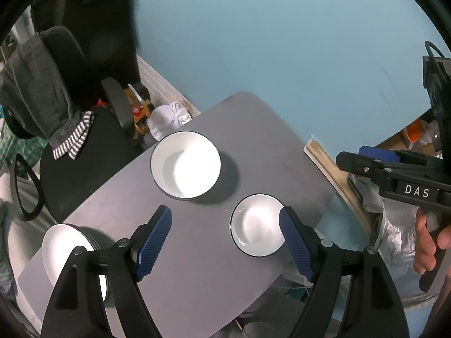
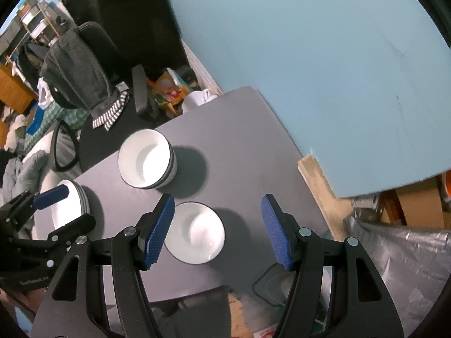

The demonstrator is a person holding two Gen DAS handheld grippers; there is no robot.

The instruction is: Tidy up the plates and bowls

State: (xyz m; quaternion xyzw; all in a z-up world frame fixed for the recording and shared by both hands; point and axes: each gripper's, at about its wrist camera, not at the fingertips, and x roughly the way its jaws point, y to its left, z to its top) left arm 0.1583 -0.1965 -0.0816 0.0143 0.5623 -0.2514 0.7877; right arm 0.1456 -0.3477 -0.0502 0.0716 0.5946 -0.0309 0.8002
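The grey worktop (image 1: 197, 253) fills the middle of both views, with a light blue wall (image 1: 267, 42) behind it. At about 9 o'clock from the worktop stands a black office chair (image 2: 93, 45) with a grey garment (image 2: 76, 76) hanging over its back.

On the worktop are three white groups. The stack of large bowls (image 2: 146, 159) sits toward 11 o'clock of the worktop's middle; the rims of several bowls show one inside another. The stack of white plates (image 2: 72, 205) lies at 9 o'clock, near the left edge. The single small bowl (image 2: 196, 232) stands alone toward 5 o'clock from the bowl stack, well apart from it, near the front edge.

The left tongs (image 1: 225, 239) are wide open above the worktop, with nothing between the blue pads (image 1: 153, 242); the right pad covers the small bowl's edge in the view. The right tongs (image 2: 217, 231) are also open and empty, and the small bowl appears between their pads, lying lower on the worktop. A hand (image 1: 428, 245) holds the right tongs' handle.
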